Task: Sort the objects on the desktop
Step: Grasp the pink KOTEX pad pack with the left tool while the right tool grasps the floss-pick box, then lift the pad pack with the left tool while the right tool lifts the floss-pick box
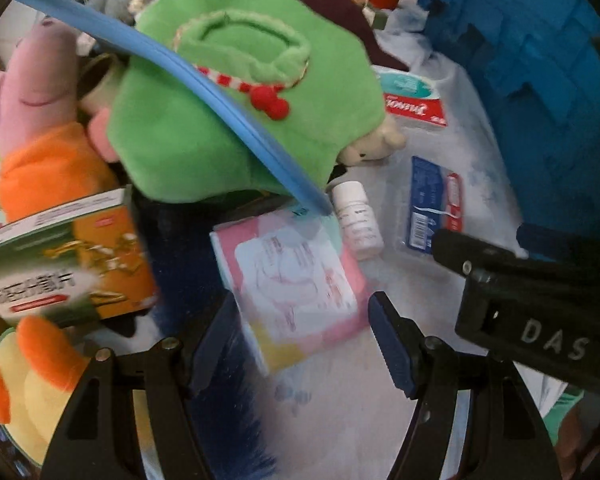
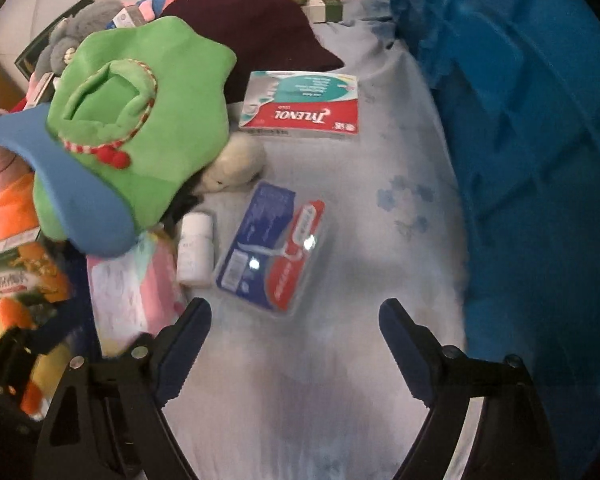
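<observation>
Right now I read this as the picking stage of the sort: both tools are over the clutter, nothing is lifted, and a lot still lies loose on the pale cloth. Going by size, the blue crate fills the right side and looks like a likely place for sorted things, though I can't confirm that. Left of it sits the green plush piled on other soft toys, with a blue band arching across it; its ends I can't make out. Farther off lies the Tylenol box, nearer the blue and red blister pack, just beside that the small white bottle, and to its left the pink packet. My left gripper is spread wide and empty, its fingers straddling the near end of the pink packet, apparently without touching it, though blur makes that uncertain. My right gripper is equally wide, empty, hovering over bare cloth just near of the blister pack. The pink packet seems the left tool's target: I'd need to go lower and slightly forward, then close across its width, keeping clear of the bottle next to it. With the right, I'd advance to the blister pack, which lies flat and could be awkward to pinch.
</observation>
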Demonstrator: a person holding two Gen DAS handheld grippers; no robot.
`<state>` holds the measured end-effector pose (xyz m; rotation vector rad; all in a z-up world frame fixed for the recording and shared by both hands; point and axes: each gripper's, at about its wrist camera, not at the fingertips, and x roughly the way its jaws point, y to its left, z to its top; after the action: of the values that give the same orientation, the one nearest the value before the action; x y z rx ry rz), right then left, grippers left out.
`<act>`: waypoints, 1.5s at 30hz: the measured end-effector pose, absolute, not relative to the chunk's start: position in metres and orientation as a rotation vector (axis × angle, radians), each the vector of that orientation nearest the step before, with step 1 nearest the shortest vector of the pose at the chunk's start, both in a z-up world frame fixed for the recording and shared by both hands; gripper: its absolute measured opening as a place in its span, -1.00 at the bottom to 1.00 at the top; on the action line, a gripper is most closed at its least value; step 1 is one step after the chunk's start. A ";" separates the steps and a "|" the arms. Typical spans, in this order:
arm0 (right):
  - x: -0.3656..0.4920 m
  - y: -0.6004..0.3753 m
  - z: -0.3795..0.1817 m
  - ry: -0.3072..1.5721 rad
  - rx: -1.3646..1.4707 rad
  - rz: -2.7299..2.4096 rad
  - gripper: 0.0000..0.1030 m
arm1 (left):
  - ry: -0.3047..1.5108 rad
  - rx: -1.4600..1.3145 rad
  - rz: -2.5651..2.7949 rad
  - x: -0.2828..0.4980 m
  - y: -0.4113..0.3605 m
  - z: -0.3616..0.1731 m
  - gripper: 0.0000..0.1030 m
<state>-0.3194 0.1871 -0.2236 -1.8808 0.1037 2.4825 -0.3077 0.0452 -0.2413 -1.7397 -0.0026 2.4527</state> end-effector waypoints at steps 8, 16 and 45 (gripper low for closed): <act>-0.352 0.184 -0.252 0.095 -1.950 2.438 0.78 | -0.023 -1.801 2.453 -0.326 0.037 -0.256 0.36; -0.344 0.187 -0.274 -0.001 -2.014 2.387 0.39 | -0.003 -1.796 2.452 -0.323 0.040 -0.260 0.31; -0.284 0.168 -0.223 -0.140 -1.872 2.572 0.15 | 0.038 -1.647 2.526 -0.273 0.038 -0.226 0.26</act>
<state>-0.2845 0.1676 -0.2233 -1.8720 -0.1398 2.5724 -0.2734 0.0383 -0.2265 -1.6467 0.0384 2.5256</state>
